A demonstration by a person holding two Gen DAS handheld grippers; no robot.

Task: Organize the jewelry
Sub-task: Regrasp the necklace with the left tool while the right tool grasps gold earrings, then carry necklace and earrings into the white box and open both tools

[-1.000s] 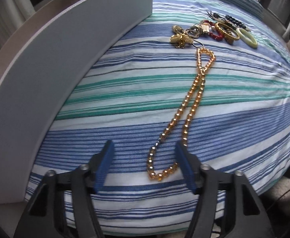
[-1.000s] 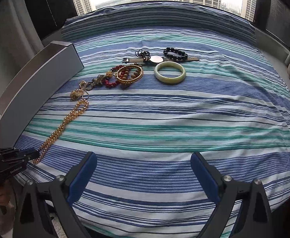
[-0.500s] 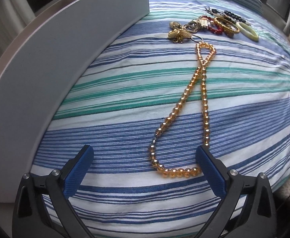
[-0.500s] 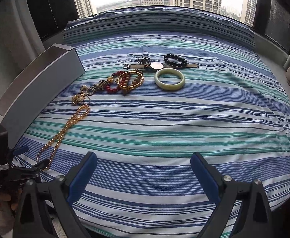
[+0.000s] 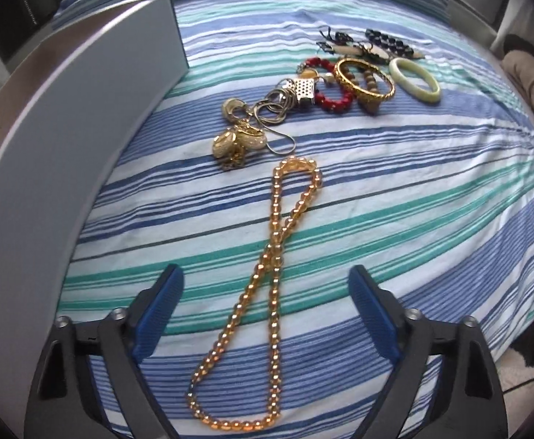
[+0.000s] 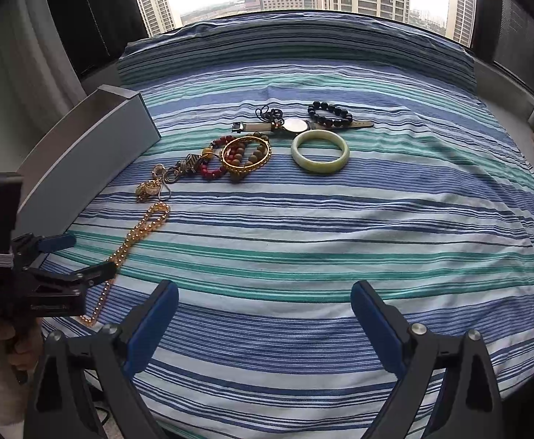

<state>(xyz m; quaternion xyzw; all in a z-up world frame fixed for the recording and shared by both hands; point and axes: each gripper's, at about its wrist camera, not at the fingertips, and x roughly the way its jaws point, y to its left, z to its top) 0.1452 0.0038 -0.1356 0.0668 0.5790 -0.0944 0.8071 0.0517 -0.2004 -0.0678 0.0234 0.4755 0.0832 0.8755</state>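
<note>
L gripper (image 5: 265, 305) jaws spread wide, holding nothing; amber bead necklace (image 5: 267, 292) lies on the striped bedspread (image 5: 413, 219) directly betw. the blue pads, near loop passing under the gripper, strands crossing about mid-length; long axis runs away from the fingers toward the far jewelry cluster, roughly parallel to the grey box (image 5: 65, 146) along the bed's L edge. R gripper (image 6: 263, 316) also fully open, empty, over bare cloth near the front edge, well apart from the necklace; L is clearly nearer. Judgement: next grasp falls to L, closing across the strands. Farther up: pale green bangle (image 6: 319, 152), gold bangle (image 6: 246, 153), red beads, watch, dark bead bracelet. Surface soft, slightly wrinkled; window w/ tower blocks behind.
</note>
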